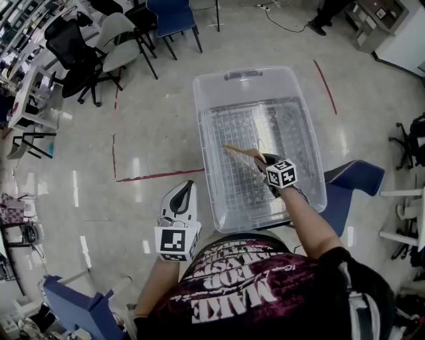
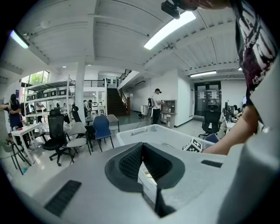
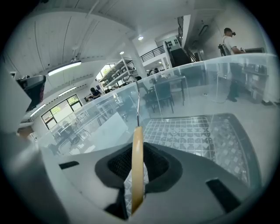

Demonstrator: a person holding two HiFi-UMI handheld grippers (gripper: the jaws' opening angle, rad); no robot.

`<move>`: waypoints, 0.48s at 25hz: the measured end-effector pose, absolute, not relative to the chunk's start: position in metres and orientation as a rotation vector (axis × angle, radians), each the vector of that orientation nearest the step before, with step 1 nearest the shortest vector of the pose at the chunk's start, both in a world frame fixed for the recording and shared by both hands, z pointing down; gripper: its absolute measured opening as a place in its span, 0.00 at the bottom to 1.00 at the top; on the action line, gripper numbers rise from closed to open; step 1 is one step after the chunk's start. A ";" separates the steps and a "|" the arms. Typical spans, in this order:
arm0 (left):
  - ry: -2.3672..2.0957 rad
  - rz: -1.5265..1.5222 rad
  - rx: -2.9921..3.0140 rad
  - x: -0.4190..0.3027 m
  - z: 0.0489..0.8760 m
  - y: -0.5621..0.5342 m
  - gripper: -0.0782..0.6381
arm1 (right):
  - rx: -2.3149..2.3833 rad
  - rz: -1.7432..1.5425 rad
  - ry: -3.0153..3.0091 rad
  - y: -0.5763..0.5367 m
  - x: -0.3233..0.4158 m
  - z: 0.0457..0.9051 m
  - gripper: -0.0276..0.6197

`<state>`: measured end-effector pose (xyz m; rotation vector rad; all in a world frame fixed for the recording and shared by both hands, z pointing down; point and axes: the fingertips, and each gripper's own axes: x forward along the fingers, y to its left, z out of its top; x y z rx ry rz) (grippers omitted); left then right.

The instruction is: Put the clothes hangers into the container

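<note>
A clear plastic container [image 1: 260, 74] with a patterned floor stands in front of me. My right gripper [image 1: 264, 161] reaches down inside it, shut on a light wooden clothes hanger [image 1: 240, 151]. In the right gripper view the hanger [image 3: 137, 168] stands edge-on between the jaws of the right gripper [image 3: 136, 162], its metal hook [image 3: 138, 104] pointing up toward the container's wall [image 3: 197, 83]. My left gripper [image 1: 181, 196] hangs outside the container's left side, with nothing in it. In the left gripper view the jaws of the left gripper [image 2: 143, 153] meet, and the container's rim [image 2: 148, 130] lies ahead.
Office chairs [image 1: 99, 46] and a blue chair [image 1: 171, 16] stand beyond the container to the left. A blue seat [image 1: 357, 179] shows at the container's right. Red tape lines [image 1: 156, 175] mark the floor. A person [image 2: 156, 105] stands far off.
</note>
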<state>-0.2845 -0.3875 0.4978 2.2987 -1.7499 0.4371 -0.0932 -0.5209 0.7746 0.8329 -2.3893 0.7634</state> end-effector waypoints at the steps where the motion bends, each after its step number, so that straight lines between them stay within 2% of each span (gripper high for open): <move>1: -1.753 0.442 2.295 -0.286 0.499 -0.386 0.12 | 0.827 0.773 -2.395 -0.521 -0.094 0.778 0.14; 3: -1.755 0.451 2.291 -0.286 0.500 -0.383 0.12 | 0.846 0.811 -2.380 -0.523 -0.088 0.787 0.16; 5: -1.752 0.463 2.289 -0.285 0.501 -0.379 0.12 | 0.915 0.878 -2.308 -0.527 -0.076 0.798 0.25; 6: -1.751 0.468 2.289 -0.284 0.502 -0.377 0.12 | 0.952 0.914 -2.260 -0.527 -0.068 0.804 0.22; 8: -1.747 0.478 2.290 -0.282 0.501 -0.375 0.12 | 0.991 0.966 -2.197 -0.525 -0.057 0.813 0.32; 12: -1.738 0.491 2.304 -0.276 0.497 -0.374 0.12 | 0.984 0.957 -2.175 -0.513 -0.046 0.806 0.40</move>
